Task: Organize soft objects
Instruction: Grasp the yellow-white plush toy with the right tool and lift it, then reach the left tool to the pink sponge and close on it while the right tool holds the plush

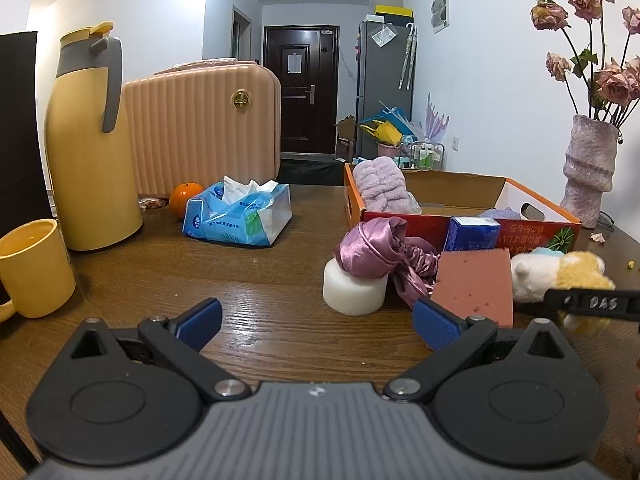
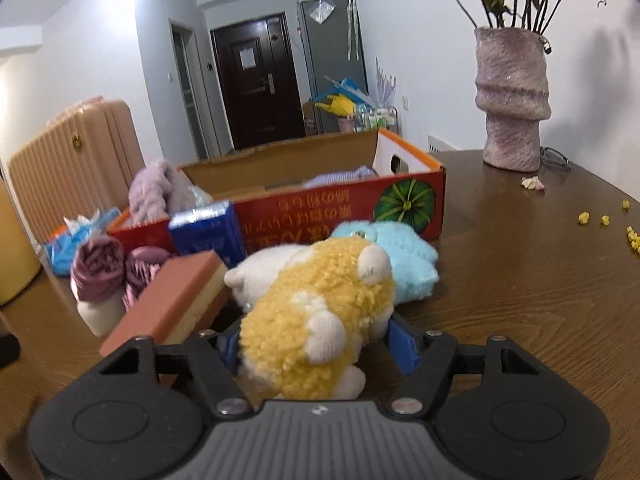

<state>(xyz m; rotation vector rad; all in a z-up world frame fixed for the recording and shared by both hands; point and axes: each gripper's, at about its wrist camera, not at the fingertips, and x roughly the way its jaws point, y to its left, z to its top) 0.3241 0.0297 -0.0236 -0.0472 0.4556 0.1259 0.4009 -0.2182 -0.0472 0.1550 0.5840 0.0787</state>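
Note:
A yellow and white plush toy lies on the wooden table between the blue pads of my right gripper, which press its sides. It also shows in the left wrist view. A light blue plush lies behind it. A red cardboard box holds a lilac towel. A pink sponge, a purple satin cloth on a white foam round and a blue tissue pack sit before the box. My left gripper is open and empty above the table.
A yellow thermos, a yellow mug, a pink ribbed case, an orange and a blue tissue bag stand at the left. A pink vase with dried roses stands at the right. Yellow crumbs lie near it.

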